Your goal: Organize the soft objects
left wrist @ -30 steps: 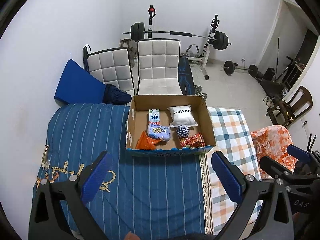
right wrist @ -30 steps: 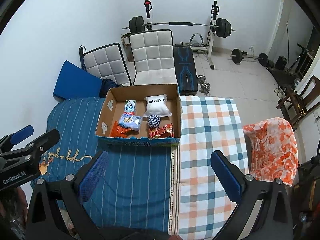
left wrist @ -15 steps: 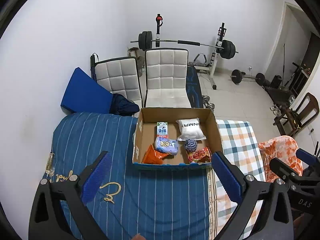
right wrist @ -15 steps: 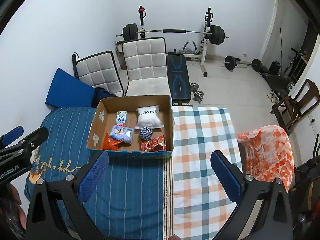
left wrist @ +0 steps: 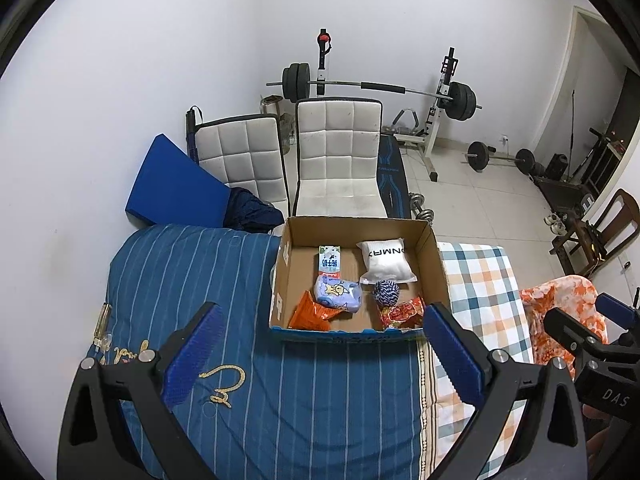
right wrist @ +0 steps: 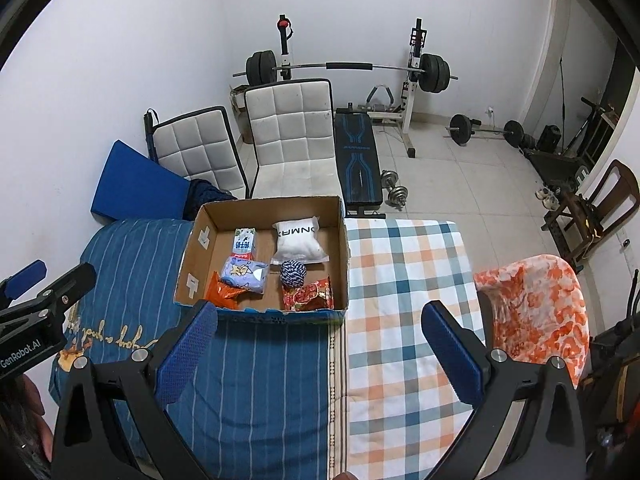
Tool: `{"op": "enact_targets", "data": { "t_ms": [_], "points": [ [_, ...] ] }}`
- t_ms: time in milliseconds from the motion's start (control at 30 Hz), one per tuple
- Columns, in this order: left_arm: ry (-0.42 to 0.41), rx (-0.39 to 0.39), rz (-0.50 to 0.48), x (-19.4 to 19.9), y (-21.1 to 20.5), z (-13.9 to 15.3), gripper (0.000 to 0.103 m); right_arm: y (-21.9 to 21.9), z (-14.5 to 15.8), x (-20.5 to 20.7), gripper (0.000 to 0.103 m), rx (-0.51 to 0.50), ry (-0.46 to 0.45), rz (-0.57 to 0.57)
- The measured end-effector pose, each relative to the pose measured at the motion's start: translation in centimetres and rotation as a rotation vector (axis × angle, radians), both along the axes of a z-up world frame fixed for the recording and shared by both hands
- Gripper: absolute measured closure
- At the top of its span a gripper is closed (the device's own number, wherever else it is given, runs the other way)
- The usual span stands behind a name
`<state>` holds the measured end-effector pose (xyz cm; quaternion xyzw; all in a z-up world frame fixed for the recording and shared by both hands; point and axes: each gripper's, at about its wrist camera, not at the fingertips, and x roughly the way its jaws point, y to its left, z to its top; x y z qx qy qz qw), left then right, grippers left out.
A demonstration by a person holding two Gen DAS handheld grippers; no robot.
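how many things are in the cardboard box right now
6 in the box: carton back left, white bag back right, blue pack centre left, rope ball centre, orange packet front left, red packet front right. Smaller ones could hide beneath.

Beyond my bed stood two white chairs (left wrist: 338,156) side by side, a blue pad (left wrist: 172,186) leaning on the wall at their left. A barbell (right wrist: 344,67) rested on its rack behind a black bench (right wrist: 358,160); dumbbells (right wrist: 394,190) lay beside it. A wooden chair (right wrist: 604,208) stood at far right.
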<state>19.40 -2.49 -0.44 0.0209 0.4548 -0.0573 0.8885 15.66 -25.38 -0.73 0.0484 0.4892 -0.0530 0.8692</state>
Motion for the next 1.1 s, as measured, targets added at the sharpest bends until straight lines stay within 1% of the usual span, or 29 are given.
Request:
{"op": "enact_targets", "data": {
  "t_ms": [433,1100],
  "points": [
    [0.011,0.003,0.004,-0.8,0.2,-0.6,0.001,0.6,0.4,0.5,0.000,-0.004,-0.012,0.008],
    [0.010,0.008,0.007,-1.2,0.2,-0.3,0.001,0.9,1.3,-0.6,0.000,0.002,-0.014,0.006]
  ]
}}
